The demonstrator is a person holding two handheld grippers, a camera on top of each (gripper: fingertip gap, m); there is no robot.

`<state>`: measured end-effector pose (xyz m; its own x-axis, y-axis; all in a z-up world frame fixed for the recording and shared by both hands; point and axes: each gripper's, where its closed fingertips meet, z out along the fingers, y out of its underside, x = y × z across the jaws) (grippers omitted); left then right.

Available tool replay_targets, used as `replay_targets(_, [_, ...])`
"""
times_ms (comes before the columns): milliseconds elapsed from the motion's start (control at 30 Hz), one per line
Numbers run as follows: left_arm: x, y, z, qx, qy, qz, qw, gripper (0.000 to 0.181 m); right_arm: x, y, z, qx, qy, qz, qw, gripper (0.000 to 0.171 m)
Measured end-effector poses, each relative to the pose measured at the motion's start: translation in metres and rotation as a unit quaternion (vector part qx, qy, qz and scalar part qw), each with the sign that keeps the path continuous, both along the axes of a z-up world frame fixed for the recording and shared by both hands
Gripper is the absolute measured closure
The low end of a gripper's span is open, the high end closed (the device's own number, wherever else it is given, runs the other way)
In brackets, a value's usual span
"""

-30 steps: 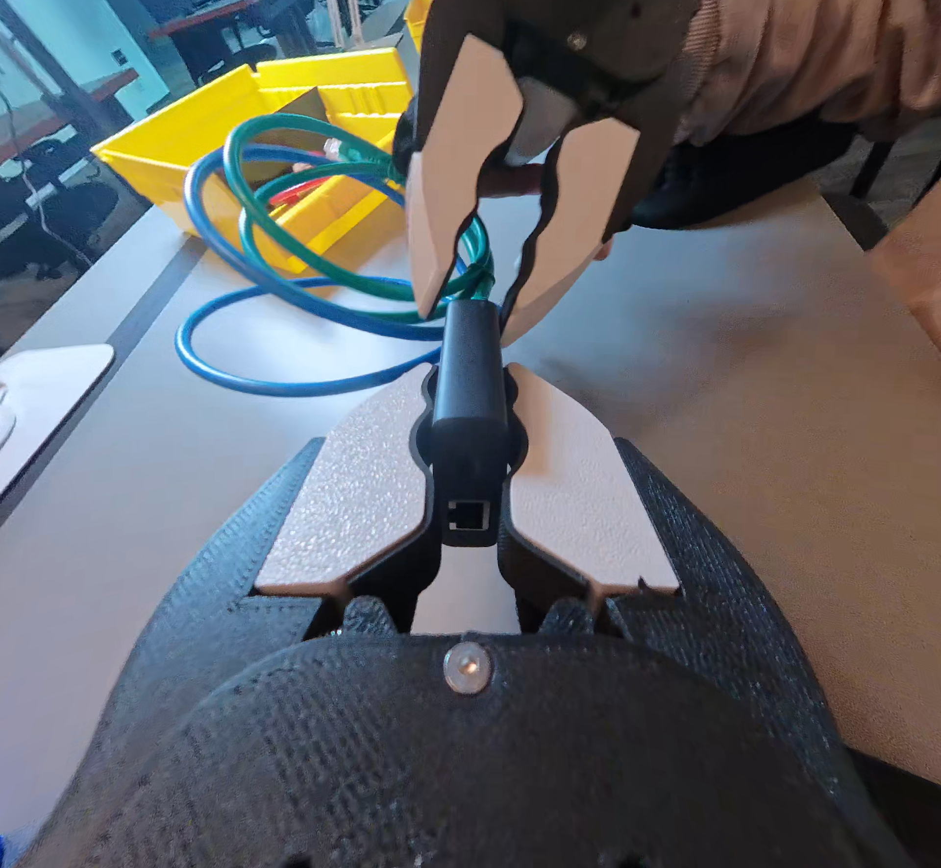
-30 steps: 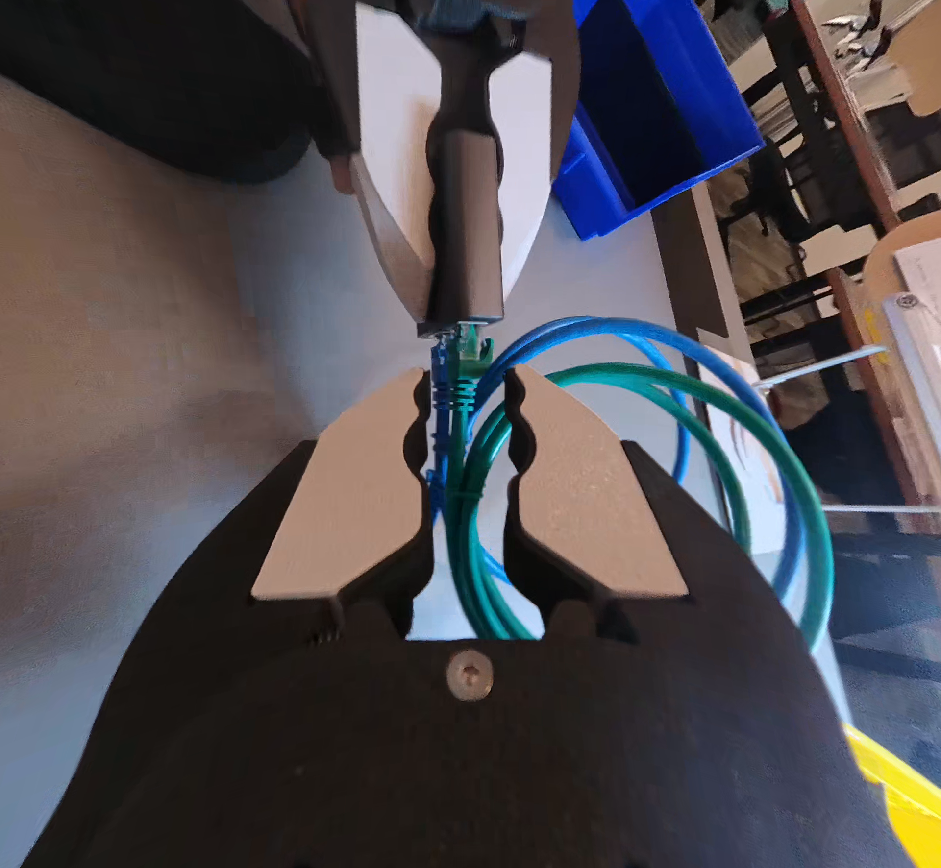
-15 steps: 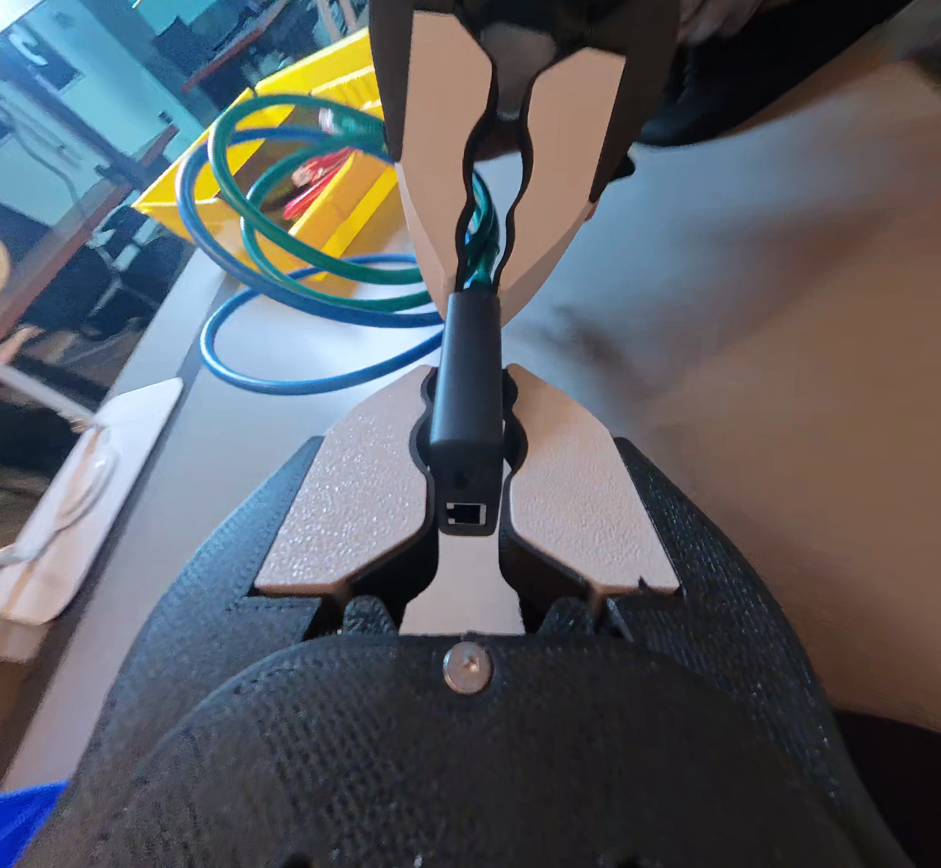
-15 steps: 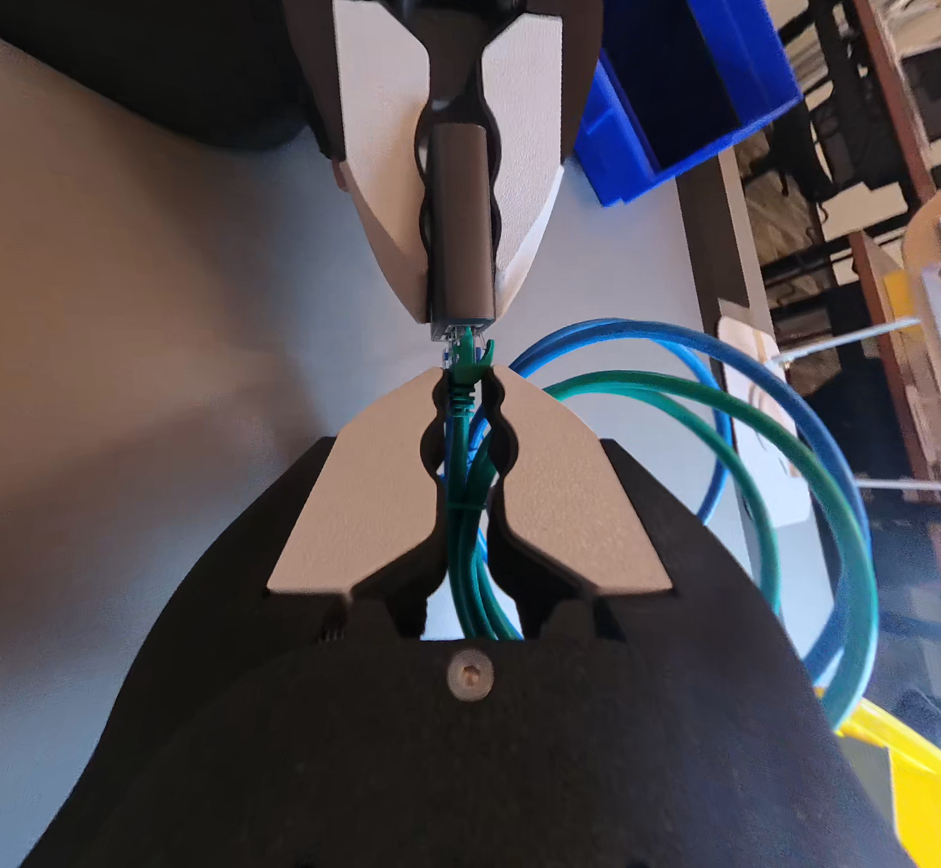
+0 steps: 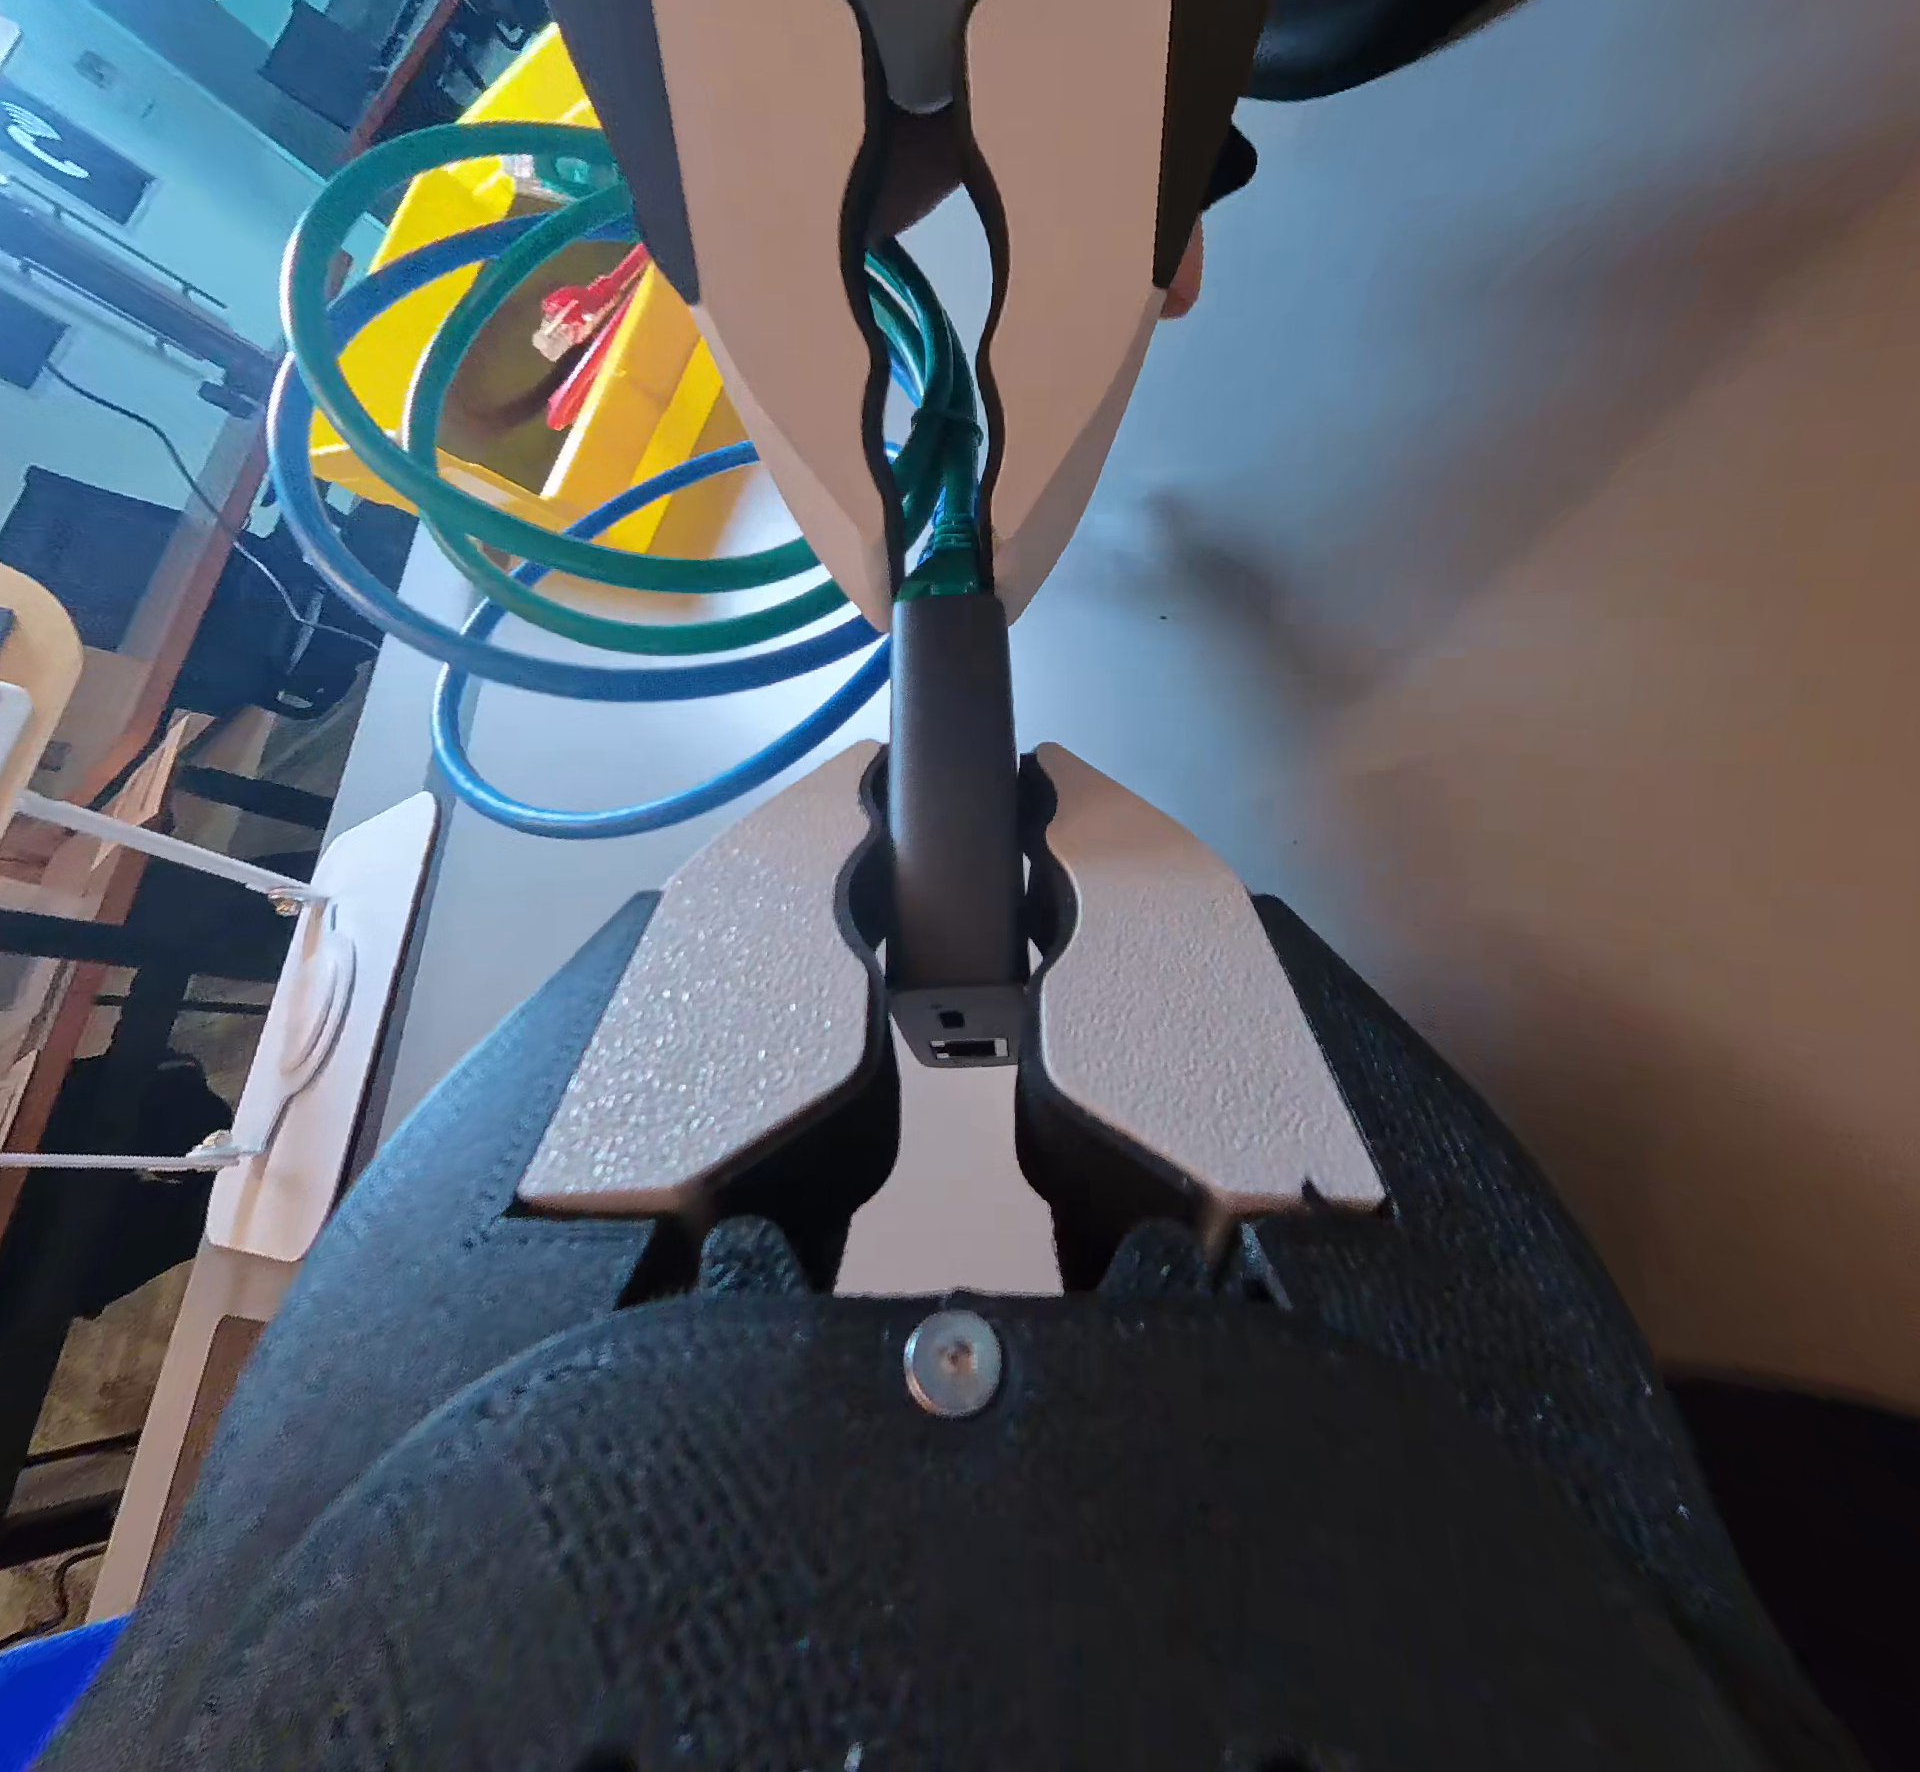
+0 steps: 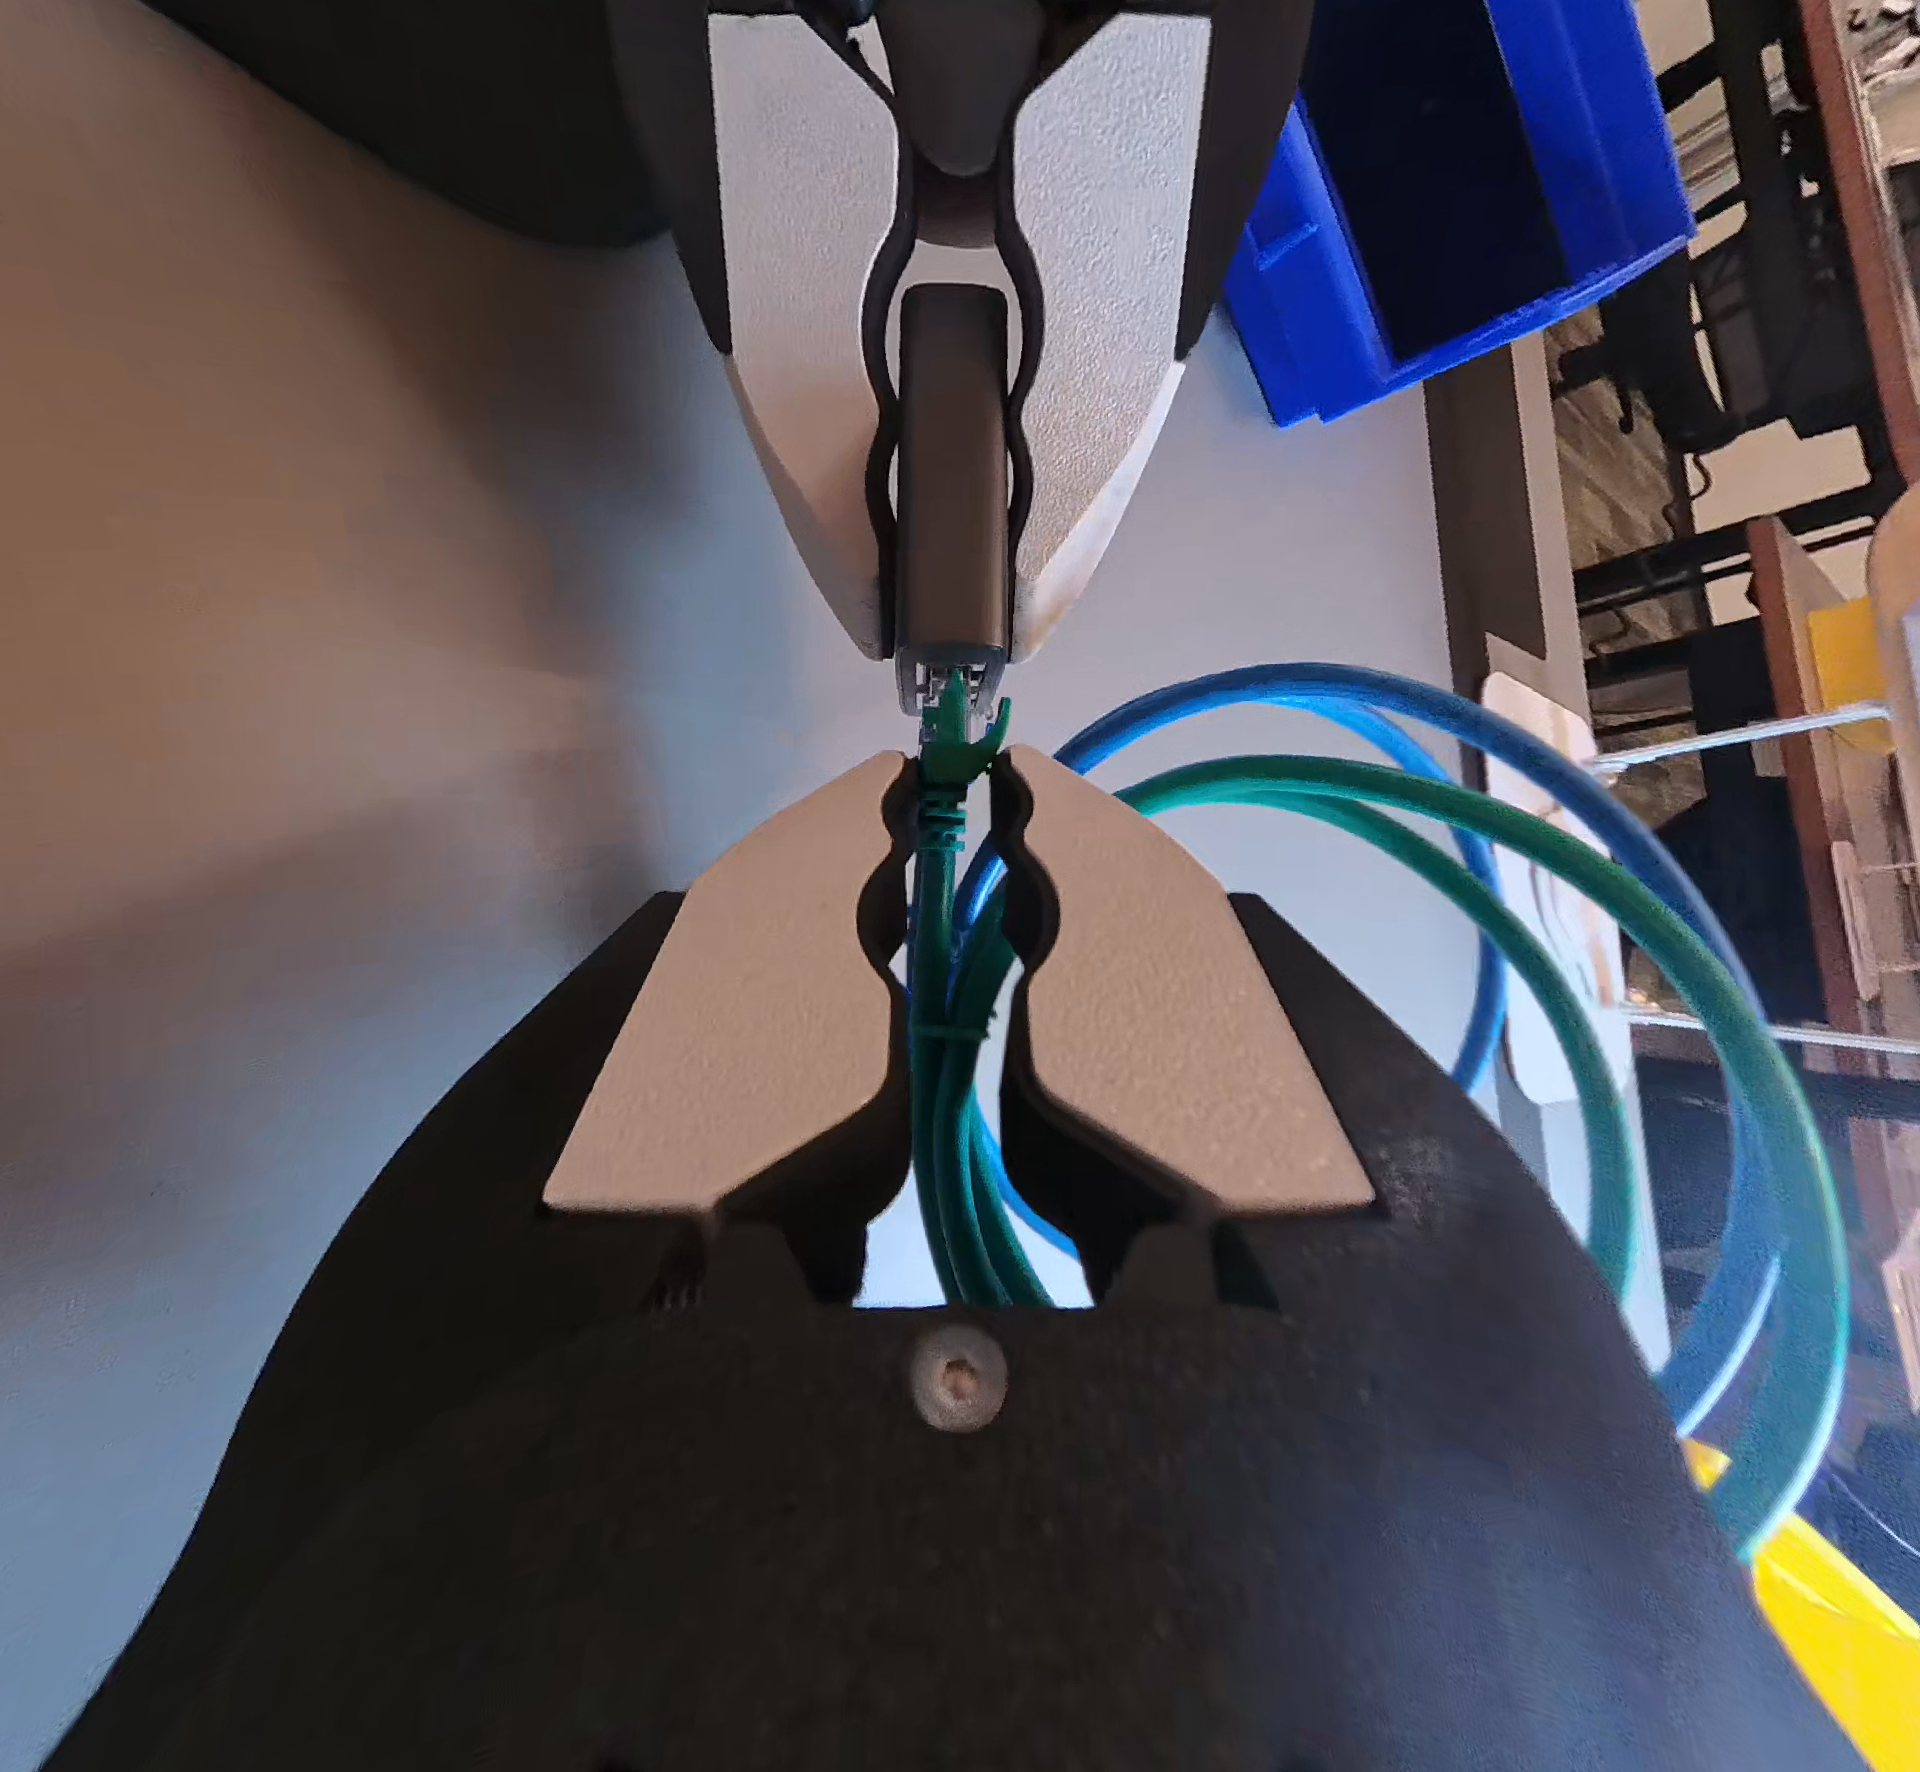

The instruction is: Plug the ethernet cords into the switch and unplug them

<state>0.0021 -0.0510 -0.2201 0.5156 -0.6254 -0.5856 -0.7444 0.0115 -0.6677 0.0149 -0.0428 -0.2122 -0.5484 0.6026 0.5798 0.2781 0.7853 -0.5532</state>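
Observation:
My left gripper (image 5: 956, 761) is shut on a slim black switch (image 5: 951, 849) and holds it endwise above the grey table (image 5: 1455, 579). My right gripper (image 6: 951, 758) faces it and is shut on the green ethernet cord (image 6: 940, 1047) just behind its plug (image 6: 951, 735). The plug sits in a port at the switch's end (image 6: 951, 475). A blue cord (image 6: 1455, 714) runs beside the green one between my right fingers; its plug is hidden. Both cords loop out over the table, green (image 5: 644, 569) and blue (image 5: 582, 808).
A yellow bin (image 5: 665, 434) holding a red cord (image 5: 582, 320) stands behind the loops. A blue bin (image 6: 1455, 164) is at the table's other end. A white flat plate (image 5: 332, 995) lies at the table edge, with chairs and desks beyond. Left and right tips are no more than a few centimetres apart.
My right gripper has closed from open onto the green cord at the switch. Both grippers have tilted, so the table and bins have swung in both views. The switch stays in my left gripper.

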Motion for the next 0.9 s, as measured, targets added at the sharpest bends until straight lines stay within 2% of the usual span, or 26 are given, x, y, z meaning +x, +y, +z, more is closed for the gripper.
replay_targets(367, [0.003, -0.003, -0.001, -0.001, -0.004, -0.012, 1.0, 0.16, 0.0, -0.008, 0.003, -0.004, 0.017, 0.01, 1.0, 0.156])
replay_targets(633, [0.01, -0.008, -0.009, 0.002, 0.039, -0.045, 0.998, 0.16, 0.009, -0.02, -0.007, 0.038, 0.024, 0.082, 0.996, 0.159])
replay_targets(900, [0.026, -0.007, -0.018, -0.022, 0.057, -0.078, 0.995, 0.159, 0.029, -0.021, -0.015, 0.134, -0.052, 0.151, 0.978, 0.158])
